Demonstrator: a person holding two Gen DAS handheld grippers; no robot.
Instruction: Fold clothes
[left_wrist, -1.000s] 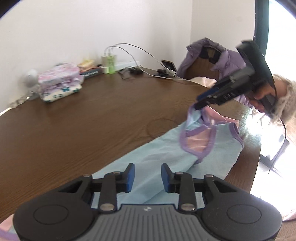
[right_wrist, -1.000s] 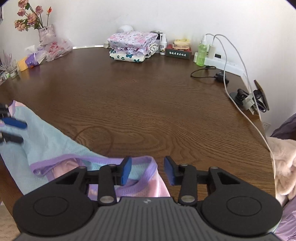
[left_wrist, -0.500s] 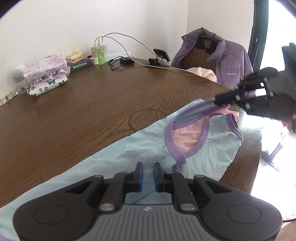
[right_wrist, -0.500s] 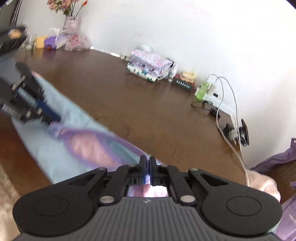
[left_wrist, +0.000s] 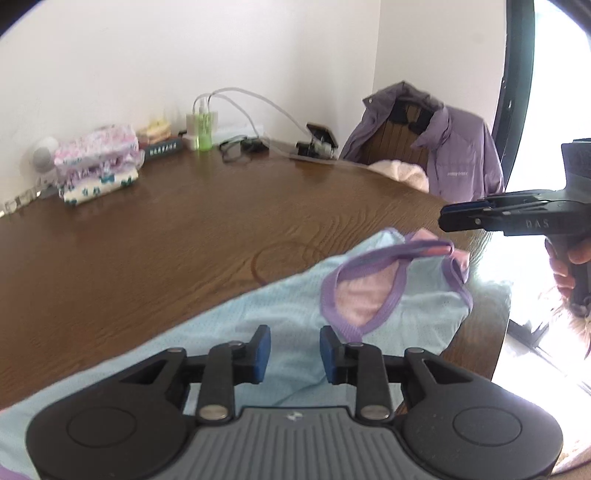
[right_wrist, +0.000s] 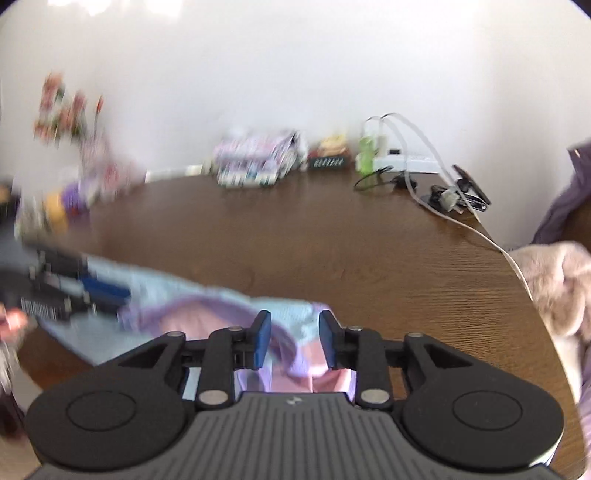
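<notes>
1. A garment (left_wrist: 266, 325) lies along the near edge of the surface (left_wrist: 184, 236), one end at the right corner.
2. The left gripper (left_wrist: 294, 350) hangs over the garment's middle, jaws apart.
3. The right gripper (right_wrist: 294, 339) is above the neckline end, jaws apart.
4. A stack of folded clothes (left_wrist: 98, 162) sits at the far edge by the wall; right of it are a bottle (left_wrist: 204, 131) and cables (left_wrist: 258, 110).
5. A chair with a jacket (left_wrist: 428, 151) stands behind the right corner.

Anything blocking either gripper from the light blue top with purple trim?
Nothing visible. The left gripper and right gripper both hang open directly over the light blue top with purple trim; the brown wooden table beyond it is bare.
</notes>
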